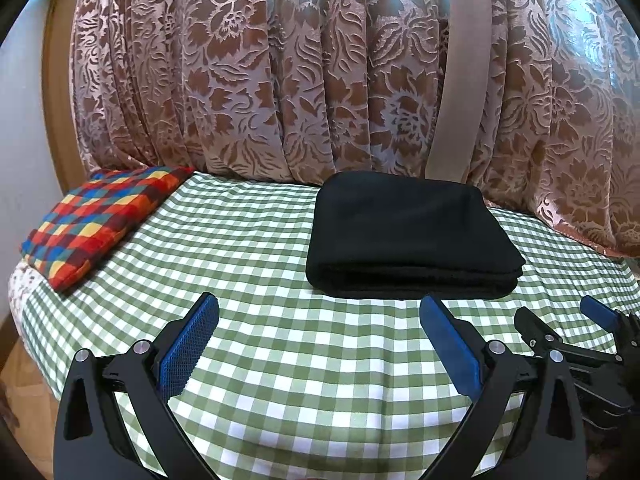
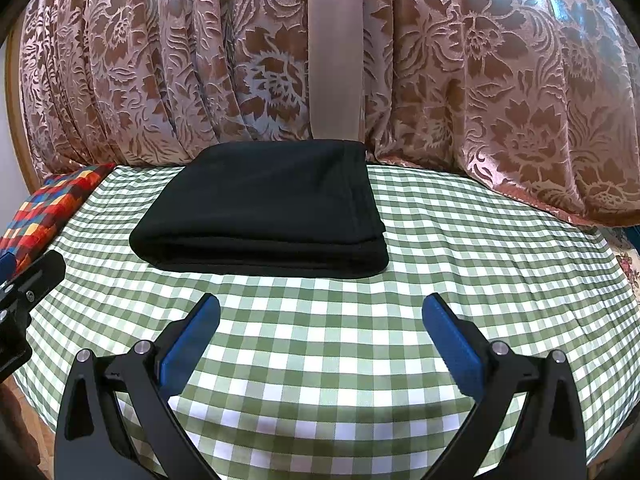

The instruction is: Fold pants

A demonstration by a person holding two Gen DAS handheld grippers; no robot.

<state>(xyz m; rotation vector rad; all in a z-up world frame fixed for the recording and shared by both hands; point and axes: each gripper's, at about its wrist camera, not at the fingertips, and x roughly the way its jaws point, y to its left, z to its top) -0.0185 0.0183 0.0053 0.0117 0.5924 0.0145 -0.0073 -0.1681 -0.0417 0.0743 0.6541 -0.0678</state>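
Black fleecy fabric, the pants (image 2: pixel 260 208), lies as a squared, several-layered stack on the green-and-white gingham bedsheet (image 2: pixel 440 280), toward its far edge near the floral brocade curtain (image 2: pixel 500 100). Judging by that tidy rectangle, the folding looks finished, with nothing obvious left except perhaps moving the stack away. The left gripper (image 1: pixel 318 316) and right gripper (image 2: pixel 320 316) both hover short of the stack, blue textured pads spread wide, grasping nothing. A multicoloured checked pillow (image 1: pixel 100 224) rests off to the left.
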